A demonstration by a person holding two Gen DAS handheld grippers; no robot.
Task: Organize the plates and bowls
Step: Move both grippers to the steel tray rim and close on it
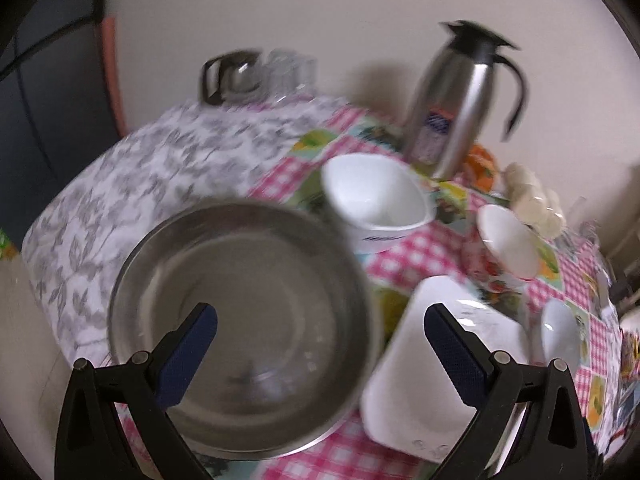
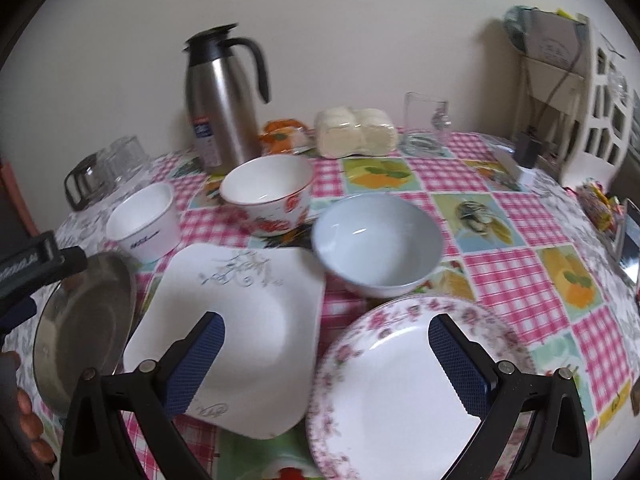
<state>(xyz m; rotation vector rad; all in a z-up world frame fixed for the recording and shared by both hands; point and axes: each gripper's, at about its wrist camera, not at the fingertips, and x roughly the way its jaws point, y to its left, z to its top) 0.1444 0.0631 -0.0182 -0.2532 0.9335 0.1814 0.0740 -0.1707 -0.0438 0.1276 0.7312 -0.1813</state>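
Right wrist view shows a thermos point(image 2: 224, 100) at the back of the checked tablecloth point(image 2: 516, 272), behind a flowered bowl point(image 2: 268, 196), a blue bowl point(image 2: 378, 240) and a small white bowl point(image 2: 144, 220). The right gripper point(image 2: 326, 364) hangs wide open, empty, over a square plate point(image 2: 240, 308) and a rose-rimmed plate point(image 2: 400, 392). The left gripper point(image 1: 320, 354), equally wide, hovers above a steel bowl point(image 1: 244, 320), blurred by motion.

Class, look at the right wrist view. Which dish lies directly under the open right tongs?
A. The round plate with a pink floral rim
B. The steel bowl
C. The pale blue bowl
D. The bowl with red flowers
A: the open right tongs reach over the round plate with a pink floral rim, beside the square white plate.
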